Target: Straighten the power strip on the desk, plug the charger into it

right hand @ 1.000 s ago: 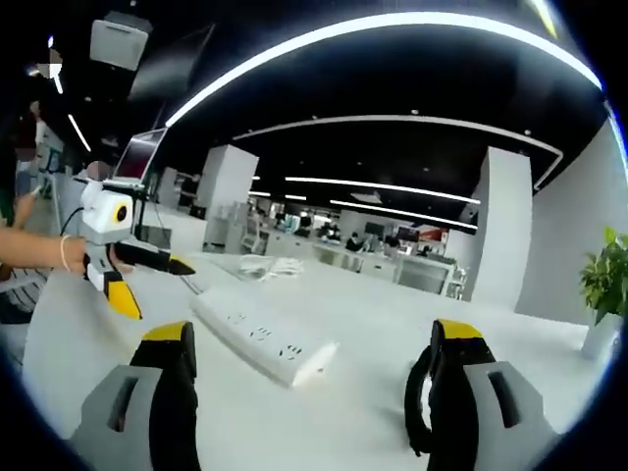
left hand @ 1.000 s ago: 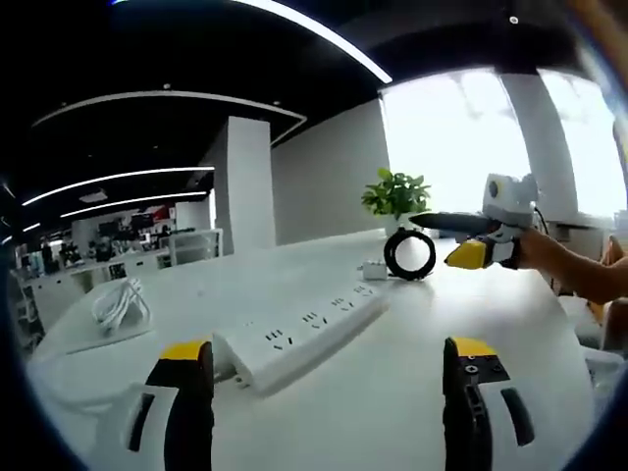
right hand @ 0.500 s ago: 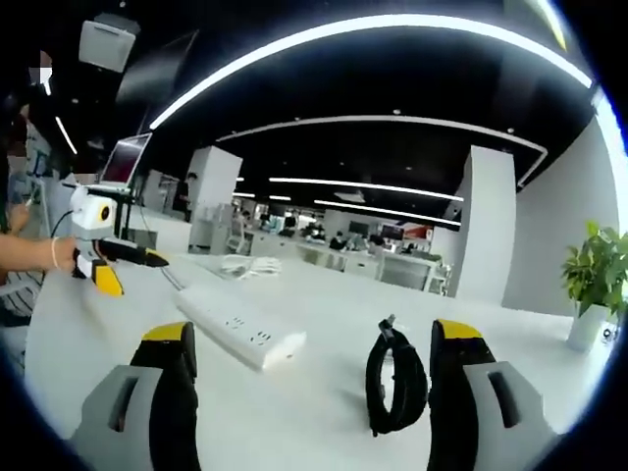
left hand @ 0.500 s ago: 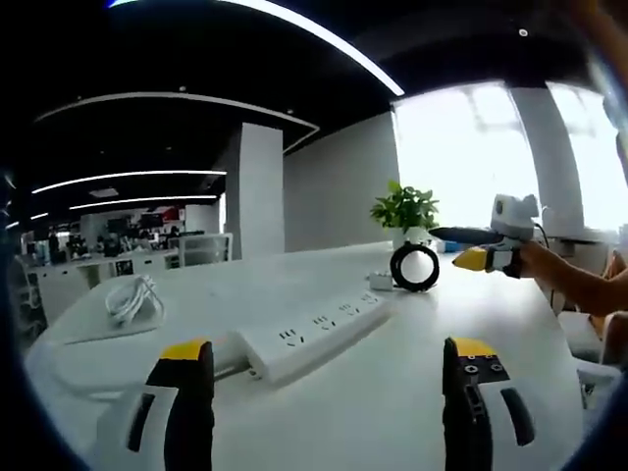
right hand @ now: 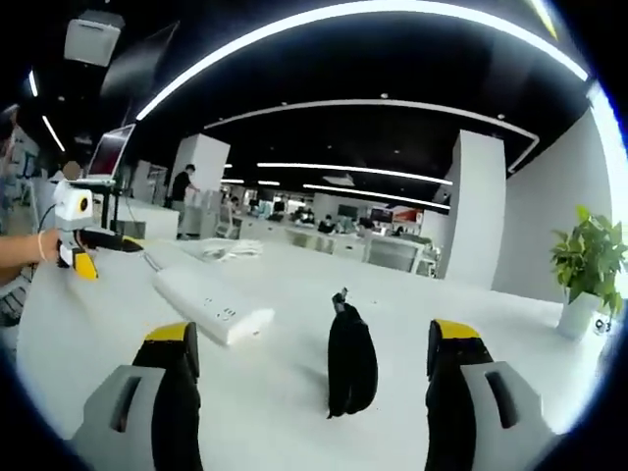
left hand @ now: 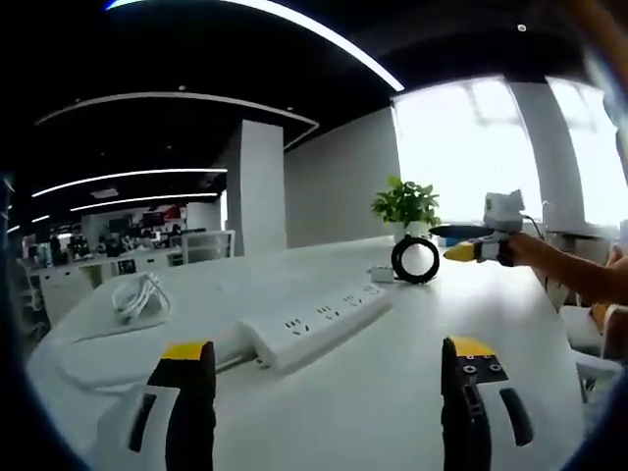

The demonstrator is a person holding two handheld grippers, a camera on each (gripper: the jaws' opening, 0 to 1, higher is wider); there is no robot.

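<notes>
A white power strip [left hand: 316, 323] lies at a slant on the white desk [left hand: 392, 392], with its cord running off to the left. Past its far end sit a small white charger [left hand: 380, 274] and a black coiled cable [left hand: 415, 259] standing on edge. My left gripper [left hand: 327, 349] is open and held low over the desk, short of the strip. My right gripper [left hand: 461, 241] hovers by the coil, held by a hand. In the right gripper view, my right gripper [right hand: 312, 331] is open. The black coil [right hand: 350, 358] stands ahead between its jaws, with the strip [right hand: 211, 299] to the left.
A potted plant [left hand: 405, 204] stands behind the coil. A bundle of white cable [left hand: 137, 296] lies at the desk's far left. The left gripper [right hand: 80, 245], in a person's hand, shows beyond the strip. An open laptop [right hand: 111, 153] stands behind it.
The right gripper view has swung toward the black coil, which now stands edge-on between its jaws instead of beside the right jaw. The left gripper view has barely shifted. Both grippers stay open.
</notes>
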